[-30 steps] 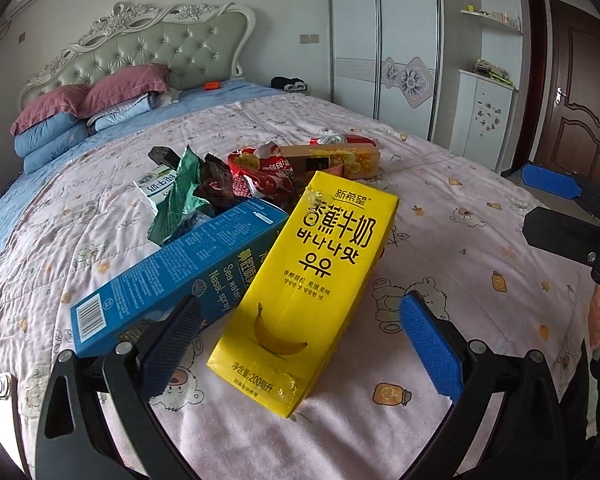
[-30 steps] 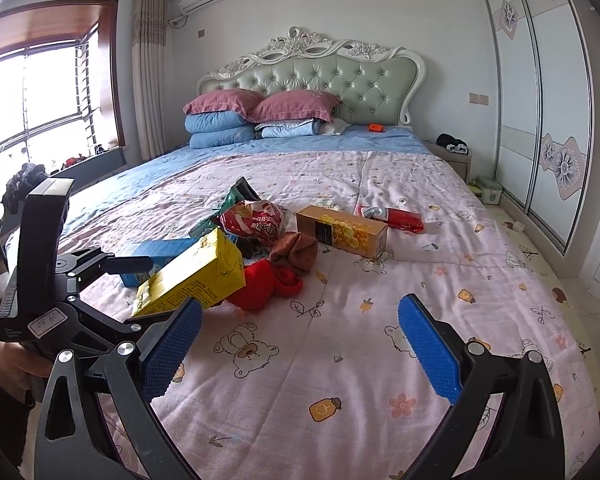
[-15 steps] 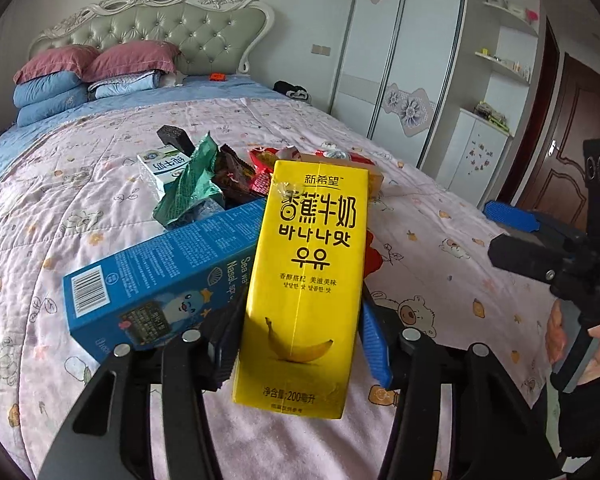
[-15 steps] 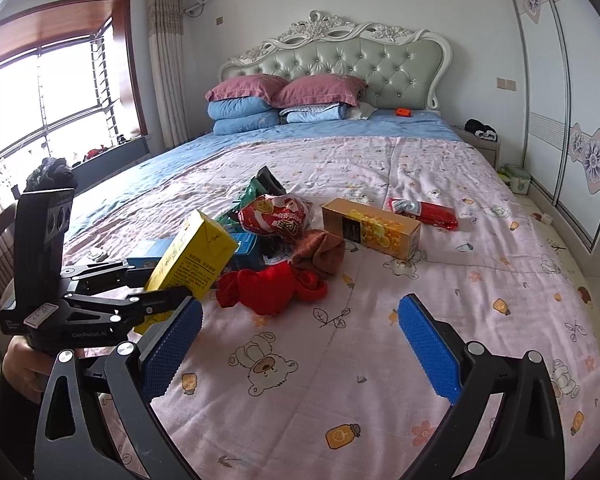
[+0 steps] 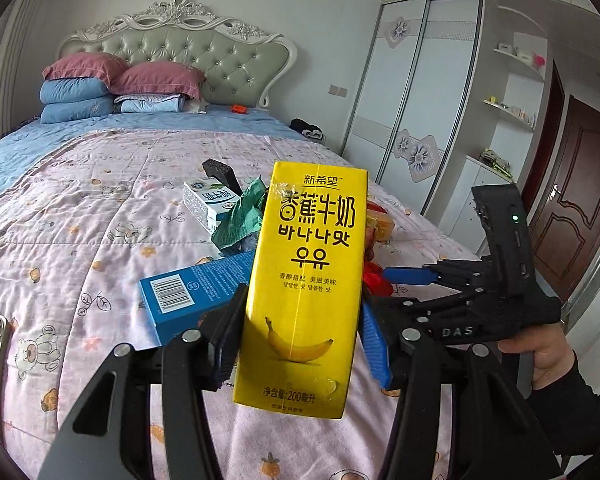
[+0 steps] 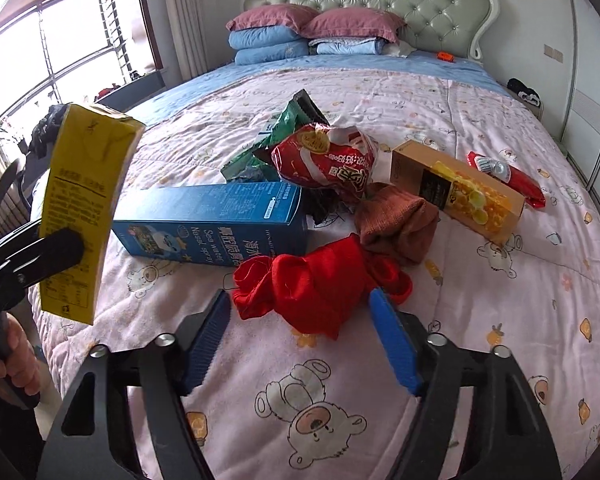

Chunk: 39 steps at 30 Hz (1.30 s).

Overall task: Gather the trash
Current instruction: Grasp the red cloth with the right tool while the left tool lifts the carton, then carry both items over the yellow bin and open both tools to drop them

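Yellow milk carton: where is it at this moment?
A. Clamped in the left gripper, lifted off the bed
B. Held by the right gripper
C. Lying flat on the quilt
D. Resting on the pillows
A: the left gripper pinches the yellow milk carton between its fingers, clear of the quilt.

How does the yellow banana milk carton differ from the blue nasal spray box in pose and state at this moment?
The yellow carton is lifted off the bed, clamped in the left gripper; the blue box lies free on the quilt. The yellow carton stands nearly upright, while the blue box lies flat on its long side. The yellow carton's top looks dented; the blue box keeps crisp edges. Both are long rectangular packages.
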Available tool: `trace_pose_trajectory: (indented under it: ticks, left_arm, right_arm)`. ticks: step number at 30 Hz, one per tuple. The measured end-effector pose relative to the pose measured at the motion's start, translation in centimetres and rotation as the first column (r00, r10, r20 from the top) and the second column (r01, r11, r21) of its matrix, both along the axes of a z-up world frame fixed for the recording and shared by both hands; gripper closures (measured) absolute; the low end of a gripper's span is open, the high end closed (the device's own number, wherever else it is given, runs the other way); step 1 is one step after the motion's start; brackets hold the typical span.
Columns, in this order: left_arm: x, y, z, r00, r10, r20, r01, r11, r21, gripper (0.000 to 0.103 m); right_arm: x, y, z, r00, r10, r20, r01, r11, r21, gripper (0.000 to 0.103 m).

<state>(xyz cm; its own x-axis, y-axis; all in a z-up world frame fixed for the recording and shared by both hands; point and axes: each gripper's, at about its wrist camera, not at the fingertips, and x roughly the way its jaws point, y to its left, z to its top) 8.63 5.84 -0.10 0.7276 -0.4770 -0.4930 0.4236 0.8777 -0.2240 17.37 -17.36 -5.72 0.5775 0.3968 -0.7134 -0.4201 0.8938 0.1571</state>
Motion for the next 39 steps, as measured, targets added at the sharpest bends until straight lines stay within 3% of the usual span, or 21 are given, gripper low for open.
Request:
trace_pose_trajectory:
  ticks: [2, 5, 14, 23, 29, 36, 39]
  left_arm:
    - [0.0, 0.1, -0.1, 1.000, 0.001, -0.006, -0.001, 1.000, -0.007, 0.051]
    - [-0.3, 0.1, -0.1, 1.000, -0.003, -0.009, 0.002, 1.000, -0.016, 0.051]
    - [-0.9, -4.8, 0.5, 0.996, -0.086, -0.011, 0.086, 0.996, 0.017, 0.051]
    - [-0.6, -14.6, 1.5, 0.972, -0.233, -0.022, 0.234, 0.971, 0.040, 0.051]
    - [0.7, -23.7, 1.5, 0.933, -0.353, -0.072, 0.356, 0.934, 0.042, 0.051]
    - [2.6, -35.9, 0.5, 0.866, -0.477, -0.151, 0.489, 0.871, 0.053, 0.051]
    - [3.7, -41.0, -0.1, 0.825, -0.530, -0.196, 0.546, 0.837, 0.037, 0.051]
  right_arm:
    - [0.7, 0.1, -0.6, 0.999, -0.007, -0.037, 0.007, 1.000, 0.001, 0.067]
    - [-0.1, -0.1, -0.3, 1.000, 0.003, -0.015, -0.003, 1.000, -0.003, 0.072]
    - [-4.9, -6.5, 1.6, 1.000, 0.006, 0.021, -0.009, 0.986, 0.169, 0.072]
    - [-9.2, -17.1, 4.5, 0.984, -0.149, 0.099, 0.132, 0.979, 0.154, 0.072]
    - [-11.0, -25.8, 5.3, 0.954, -0.274, 0.119, 0.256, 0.956, 0.145, 0.072]
    - [-12.7, -35.7, 4.8, 0.905, -0.414, 0.102, 0.405, 0.909, 0.099, 0.072]
    - [-13.1, -40.1, 3.5, 0.873, -0.484, 0.065, 0.478, 0.874, 0.087, 0.072]
